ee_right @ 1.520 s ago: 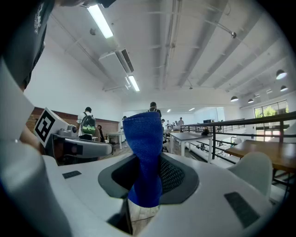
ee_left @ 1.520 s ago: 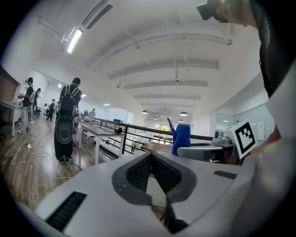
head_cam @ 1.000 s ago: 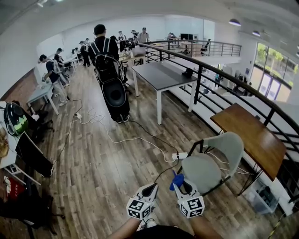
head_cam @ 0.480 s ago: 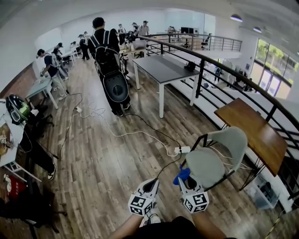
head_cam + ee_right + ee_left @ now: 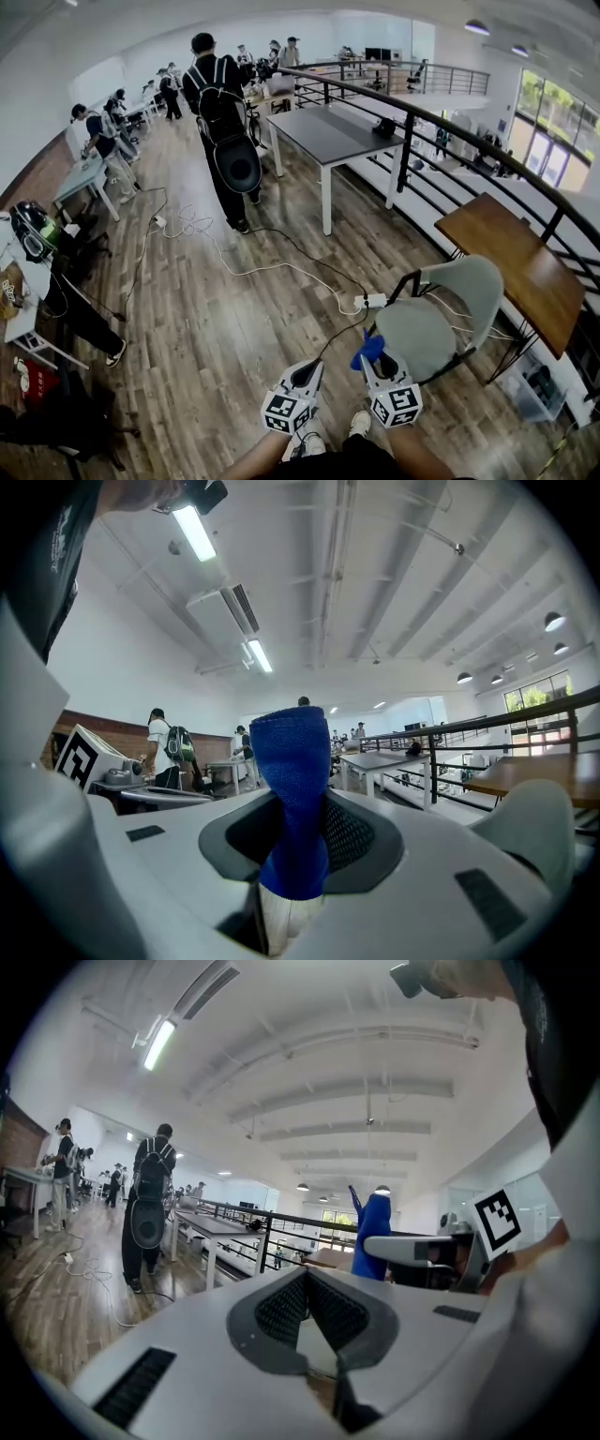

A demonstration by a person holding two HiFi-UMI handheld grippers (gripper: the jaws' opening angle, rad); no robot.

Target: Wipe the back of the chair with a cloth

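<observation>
Wearer's second shoe (image 5: 361,424) now in view beside right gripper (image 5: 374,362).

The cloth (image 5: 293,789) is blue and woven, bunched into an upright roll and pinched at its lower end between the 2 jaws of the right claw (image 5: 295,864). The chair (image 5: 427,323), a pale grey shell on a black frame, stands upright on the wooden floor (image 5: 216,319), just beyond the cloth, its back beside a brown desk (image 5: 511,262).

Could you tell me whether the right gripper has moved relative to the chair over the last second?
No, not noticeably: the right gripper, shut on the blue cloth, hangs at the same spot by the seat's near edge of the grey chair.
</observation>
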